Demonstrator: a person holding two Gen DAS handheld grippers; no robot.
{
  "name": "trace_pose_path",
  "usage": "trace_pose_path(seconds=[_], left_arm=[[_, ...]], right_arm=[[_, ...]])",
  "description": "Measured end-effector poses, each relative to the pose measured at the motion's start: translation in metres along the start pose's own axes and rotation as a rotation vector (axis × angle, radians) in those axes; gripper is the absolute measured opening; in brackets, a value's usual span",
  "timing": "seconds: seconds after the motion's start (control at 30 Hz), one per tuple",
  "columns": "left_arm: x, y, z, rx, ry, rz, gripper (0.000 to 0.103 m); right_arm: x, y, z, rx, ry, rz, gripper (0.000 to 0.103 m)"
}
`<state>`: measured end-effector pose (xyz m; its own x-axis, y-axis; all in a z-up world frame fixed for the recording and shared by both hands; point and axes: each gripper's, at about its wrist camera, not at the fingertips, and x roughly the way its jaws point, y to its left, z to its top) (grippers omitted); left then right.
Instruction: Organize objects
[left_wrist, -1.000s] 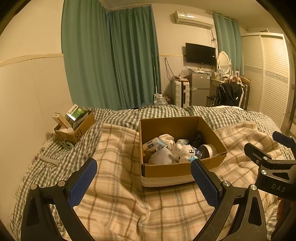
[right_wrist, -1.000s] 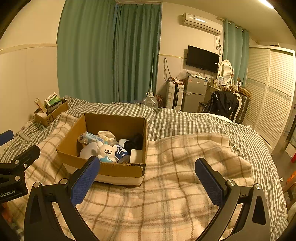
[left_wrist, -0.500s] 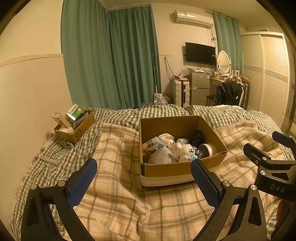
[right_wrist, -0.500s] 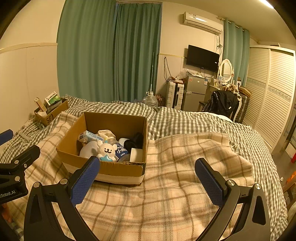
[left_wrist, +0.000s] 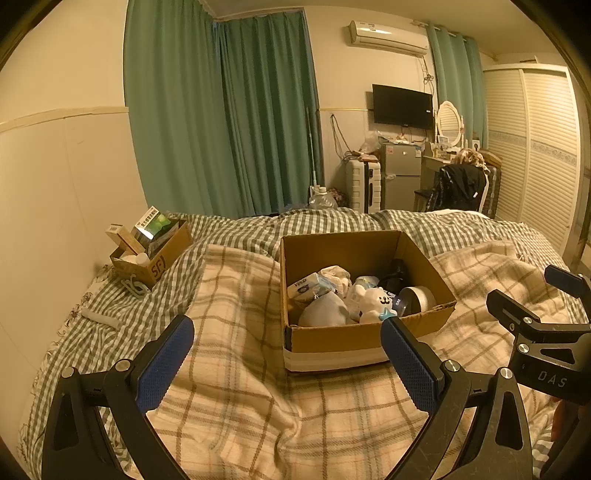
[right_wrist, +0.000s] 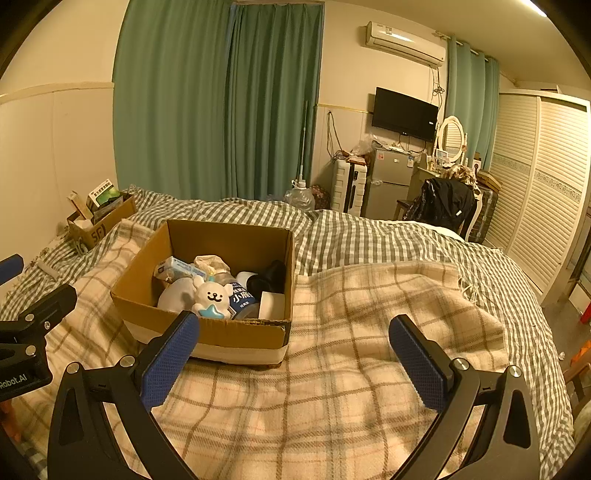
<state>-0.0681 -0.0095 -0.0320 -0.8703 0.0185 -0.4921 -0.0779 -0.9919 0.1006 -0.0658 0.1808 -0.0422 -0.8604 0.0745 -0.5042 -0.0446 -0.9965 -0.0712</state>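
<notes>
Both tongs, left tongs (left_wrist: 286, 363) and right tongs (right_wrist: 293, 354), are held spread wide with nothing between them, above the plaid blanket (right_wrist: 332, 387). Ahead of them the cardboard box (left_wrist: 332, 338) is seen filled: plush toy (right_wrist: 210, 293), tissue pack (left_wrist: 308, 286), tape roll (left_wrist: 419, 299). Nothing loose is seen beside it; whether sorting is finished cannot be told.

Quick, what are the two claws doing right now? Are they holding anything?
Left claw: open, holding nothing.
Right claw: open, holding nothing.
</notes>
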Motion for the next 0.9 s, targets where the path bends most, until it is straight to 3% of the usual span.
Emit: trace_pose_path(seconds=[0.9], left_arm=[[-0.0006,0.0013,0.0018,0.009,-0.01,0.003,0.103]], right_arm=[[0.0028,0.0002,-0.001,-0.002,0.014,-0.002,0.103]])
